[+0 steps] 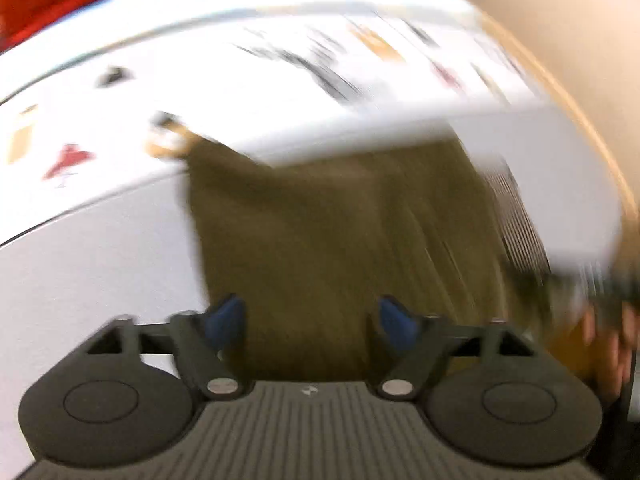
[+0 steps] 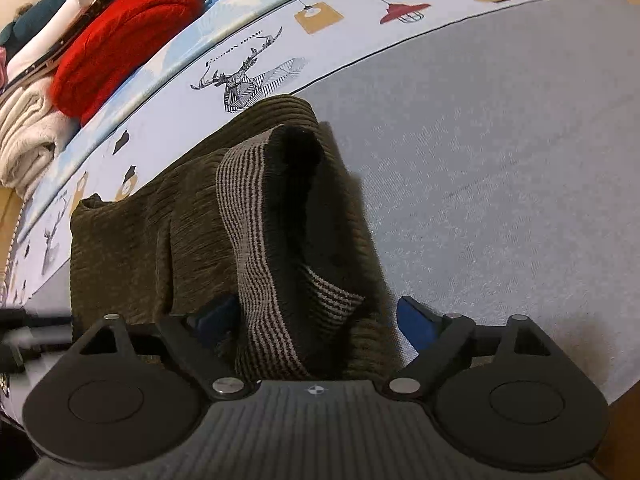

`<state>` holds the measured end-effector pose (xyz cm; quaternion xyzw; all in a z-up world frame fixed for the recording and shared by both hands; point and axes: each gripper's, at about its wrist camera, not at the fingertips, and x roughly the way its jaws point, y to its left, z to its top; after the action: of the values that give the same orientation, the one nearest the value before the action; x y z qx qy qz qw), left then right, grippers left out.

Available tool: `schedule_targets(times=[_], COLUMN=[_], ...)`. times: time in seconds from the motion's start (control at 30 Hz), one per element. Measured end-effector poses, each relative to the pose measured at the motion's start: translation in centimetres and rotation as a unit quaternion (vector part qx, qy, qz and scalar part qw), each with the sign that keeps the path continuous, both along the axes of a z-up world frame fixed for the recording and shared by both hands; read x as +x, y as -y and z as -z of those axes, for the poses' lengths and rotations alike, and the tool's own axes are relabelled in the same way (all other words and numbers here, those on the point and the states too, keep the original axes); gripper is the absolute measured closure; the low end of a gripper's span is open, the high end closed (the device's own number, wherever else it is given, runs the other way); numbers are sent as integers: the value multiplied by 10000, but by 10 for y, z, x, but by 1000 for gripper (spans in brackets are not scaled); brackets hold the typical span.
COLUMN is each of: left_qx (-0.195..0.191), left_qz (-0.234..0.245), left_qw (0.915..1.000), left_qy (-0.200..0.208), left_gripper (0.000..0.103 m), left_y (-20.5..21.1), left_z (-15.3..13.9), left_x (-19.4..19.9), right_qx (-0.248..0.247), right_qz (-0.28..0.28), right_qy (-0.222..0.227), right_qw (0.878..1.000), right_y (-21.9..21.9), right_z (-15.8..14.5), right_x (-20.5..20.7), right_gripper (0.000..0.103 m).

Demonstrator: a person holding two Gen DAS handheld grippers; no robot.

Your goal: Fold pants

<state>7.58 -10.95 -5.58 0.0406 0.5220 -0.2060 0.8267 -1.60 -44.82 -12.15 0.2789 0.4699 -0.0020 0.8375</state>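
Observation:
The olive-brown corduroy pants [image 2: 136, 240] lie folded on the grey bed sheet [image 2: 500, 160], with the striped elastic waistband [image 2: 256, 224] and its dark lining turned up toward me. My right gripper [image 2: 316, 320] is open, its blue fingertips [image 2: 416, 324] either side of the waistband end. The left wrist view is motion-blurred; it shows the pants [image 1: 328, 240] ahead and my left gripper [image 1: 312, 316] open just above the cloth, holding nothing. The right gripper and a hand appear blurred at its right edge [image 1: 600, 320].
A printed white bed cover [image 2: 248, 60] with deer and lamp pictures runs behind the pants. A pile of clothes, with a red knit [image 2: 120, 40] and a cream fleece [image 2: 28, 140], sits at the back left. A wooden bed edge [image 2: 624, 420] is at the lower right.

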Motion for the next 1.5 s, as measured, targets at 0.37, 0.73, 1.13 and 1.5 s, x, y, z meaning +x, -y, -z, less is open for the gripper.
schedule_targets(times=[0.37, 0.73, 1.13, 1.5], left_qx=[-1141, -1291, -991, 704], left_qz=[-1909, -1158, -2624, -1048], left_qw=[9645, 9841, 9536, 9908], left_qy=[-1427, -382, 1094, -486], left_gripper=[17, 69, 28, 38], left_y=[-42, -41, -153, -127], left_z=[69, 22, -32, 43], left_x=[71, 84, 120, 92], right_qx=[309, 45, 167, -217], right_qz=[-30, 136, -483, -76], right_qy=[-67, 904, 1072, 416], right_qw=[9995, 9958, 9929, 9989], right_y=[-9, -38, -108, -110], right_z=[17, -28, -40, -16], right_x=[4, -2, 104, 111], right_gripper=[10, 56, 34, 26])
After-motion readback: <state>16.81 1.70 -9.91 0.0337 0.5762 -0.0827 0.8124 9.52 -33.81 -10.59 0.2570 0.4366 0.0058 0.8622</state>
